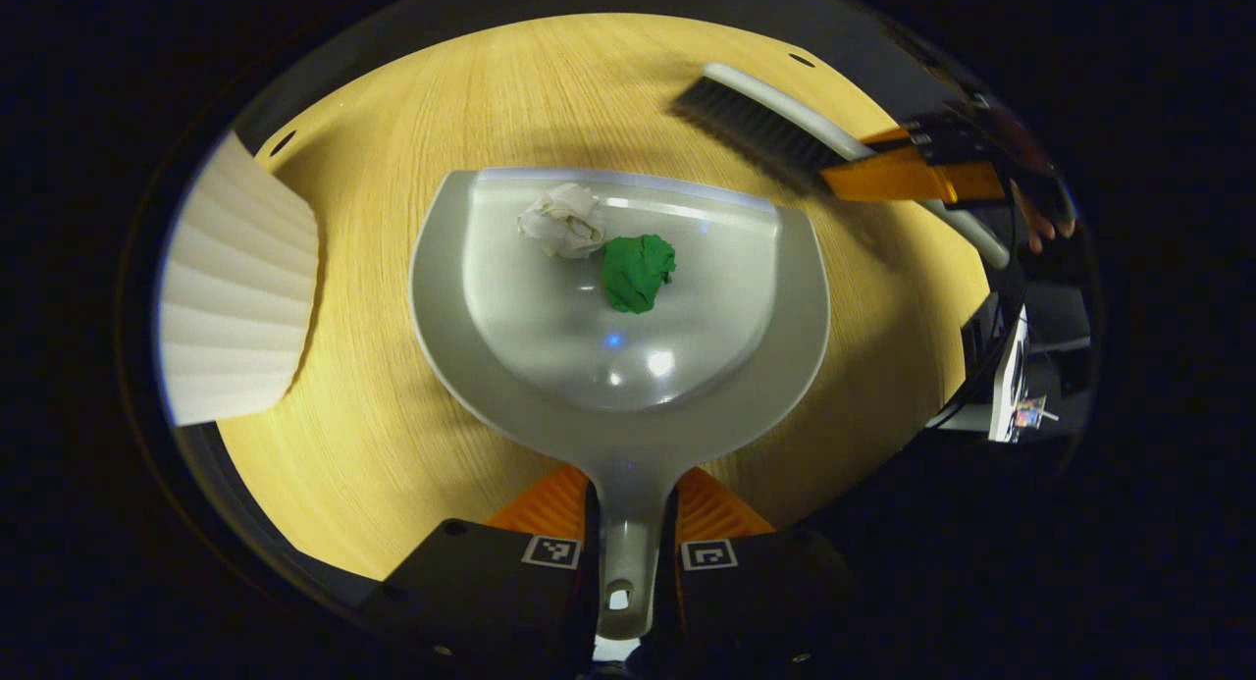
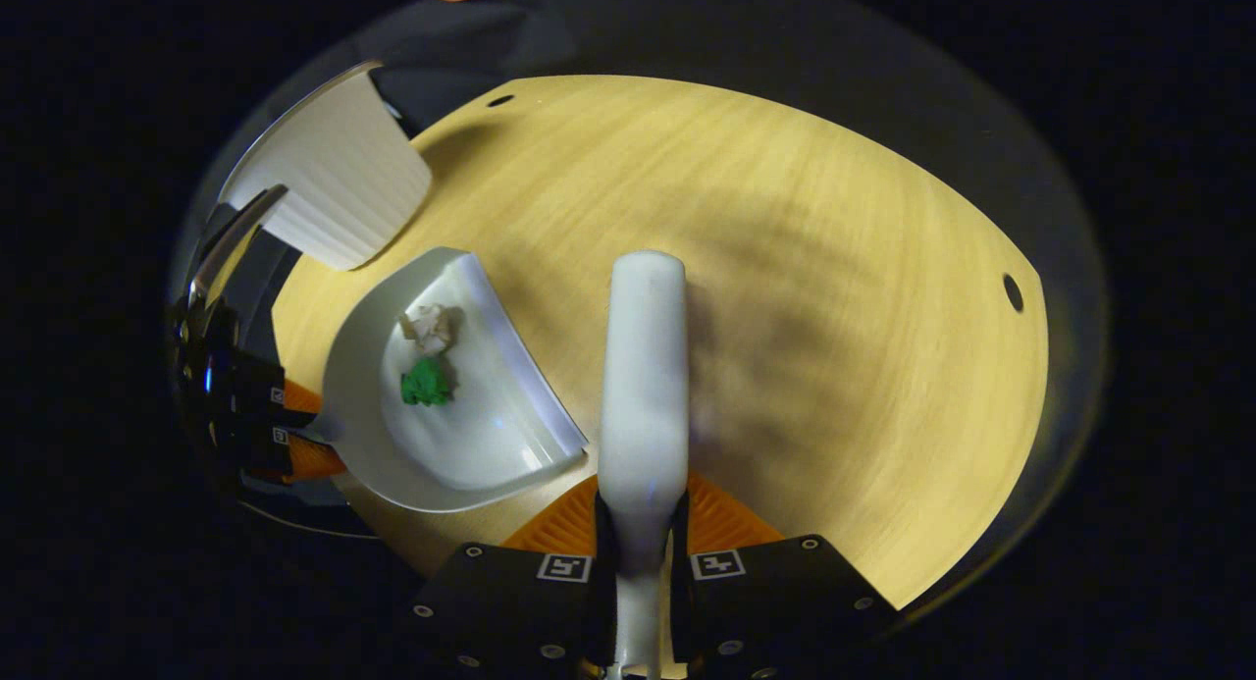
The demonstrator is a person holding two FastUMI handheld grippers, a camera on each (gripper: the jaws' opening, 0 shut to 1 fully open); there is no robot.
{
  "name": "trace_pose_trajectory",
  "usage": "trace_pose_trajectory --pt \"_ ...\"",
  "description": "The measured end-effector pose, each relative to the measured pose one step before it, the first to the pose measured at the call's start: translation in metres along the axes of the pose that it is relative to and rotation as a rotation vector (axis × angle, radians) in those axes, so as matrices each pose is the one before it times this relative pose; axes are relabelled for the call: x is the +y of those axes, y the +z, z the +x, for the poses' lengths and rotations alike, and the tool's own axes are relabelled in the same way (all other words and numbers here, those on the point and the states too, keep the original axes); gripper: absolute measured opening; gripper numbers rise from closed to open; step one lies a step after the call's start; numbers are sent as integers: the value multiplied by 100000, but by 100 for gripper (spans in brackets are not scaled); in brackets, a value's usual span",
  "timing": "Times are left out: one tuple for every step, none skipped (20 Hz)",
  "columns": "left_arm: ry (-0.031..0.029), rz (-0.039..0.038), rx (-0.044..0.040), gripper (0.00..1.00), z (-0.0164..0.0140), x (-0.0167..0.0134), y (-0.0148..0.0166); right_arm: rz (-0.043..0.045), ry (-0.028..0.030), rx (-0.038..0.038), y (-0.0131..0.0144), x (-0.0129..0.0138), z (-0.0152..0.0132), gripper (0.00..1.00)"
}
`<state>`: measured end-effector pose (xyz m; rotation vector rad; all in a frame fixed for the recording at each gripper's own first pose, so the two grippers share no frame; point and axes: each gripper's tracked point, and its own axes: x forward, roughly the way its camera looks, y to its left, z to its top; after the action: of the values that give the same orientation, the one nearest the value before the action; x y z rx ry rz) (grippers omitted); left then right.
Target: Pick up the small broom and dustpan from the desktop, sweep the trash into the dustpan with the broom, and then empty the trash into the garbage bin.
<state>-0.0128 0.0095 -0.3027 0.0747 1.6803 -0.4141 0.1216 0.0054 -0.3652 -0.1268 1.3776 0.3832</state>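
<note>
In the dustpan [image 1: 628,366]: white wad [image 1: 562,220] and green wad [image 1: 638,272].
Left gripper [image 1: 628,548] clamps the dustpan handle, right gripper [image 2: 643,557] clamps the broom [image 2: 643,386] over the surface [image 2: 834,317].

A round, pale wood-grain table [image 2: 785,268] (small dark holes near its rim) sits under warm light, soft shadows crossing it; the surroundings beyond its edge are dark.

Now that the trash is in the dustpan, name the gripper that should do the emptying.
Left. The left gripper holds the dustpan with both wads, beside the white bin; the right gripper holds the broom.
</note>
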Motion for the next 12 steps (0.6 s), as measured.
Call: trace_pose_trajectory --pt "106 -2998 -128 23 71 -305 89 4729 -3827 94 -563 -419 78 22" --pt "686 -3061 -204 23 85 -452 6 5691 -2636 231 -537 -328 -89 22" --pt "413 -3110 -706 23 174 -329 162 7448 -1092 481 -370 135 9 22" --pt "601 -3521 -200 23 311 -422 103 6203 28 704 -616 154 60 22" --pt "322 -3959 -589 23 13 -528 203 4787 -1886 786 -447 192 254 22" --pt "184 -4953 -225 23 139 -728 98 2354 -2606 299 -216 11 81 22" --pt "179 -4654 -482 23 123 -771 153 2969 -2255 174 -524 267 286 22" --pt "-179 -3009 29 23 -31 -771 87 3288 -205 205 -733 598 155 22" --pt "591 -900 -1025 23 -58 -225 217 2737 927 429 -598 731 116 22" --pt "-218 104 -842 23 -65 -59 -2 1498 884 -306 -570 627 -101 22" --pt "-190 131 -1184 23 -223 -37 204 -1789 606 326 -524 252 -13 22" --pt "-616 594 -1647 23 4 56 222 -1719 -378 -292 -426 332 191 22"
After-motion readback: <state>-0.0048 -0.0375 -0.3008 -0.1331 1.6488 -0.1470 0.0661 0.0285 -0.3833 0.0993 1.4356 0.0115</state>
